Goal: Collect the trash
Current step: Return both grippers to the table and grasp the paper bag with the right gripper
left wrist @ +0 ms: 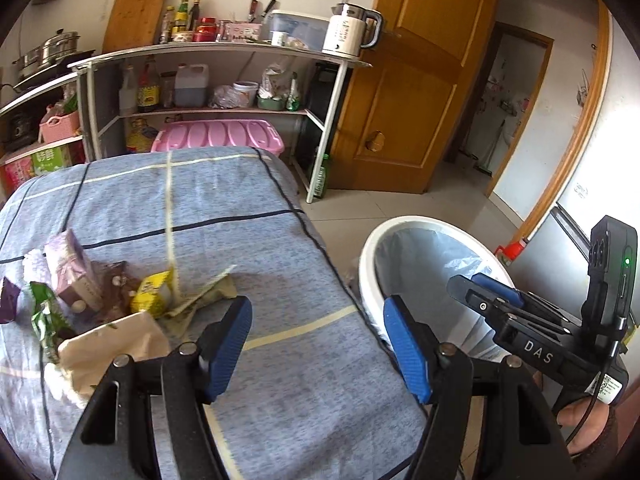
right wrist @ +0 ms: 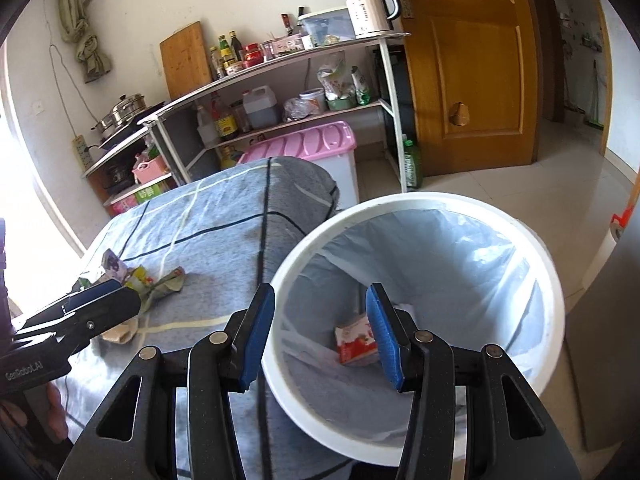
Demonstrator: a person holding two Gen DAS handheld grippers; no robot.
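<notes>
The trash [left wrist: 100, 300] lies heaped on the worktop [left wrist: 280, 280] at nine o'clock from the left gripper [left wrist: 316, 340] — jaws open, empty. The right gripper [right wrist: 320, 336] hangs over the bin [right wrist: 416, 200] at three o'clock, jaws open — a red carton [right wrist: 354, 344] lies inside. Best taken one wrapper at a time, pinched at an edge.

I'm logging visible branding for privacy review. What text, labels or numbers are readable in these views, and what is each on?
"DAS": on the body of the right claw, seen from the left wrist.
"GenRobot.AI": on the body of the left claw, seen from the right wrist.
Green and pink cartons on the low shelf: large print, too blurred to read.
Sauce bottle labels, kettle print, red-and-white packet in the bin: unreadable.
</notes>
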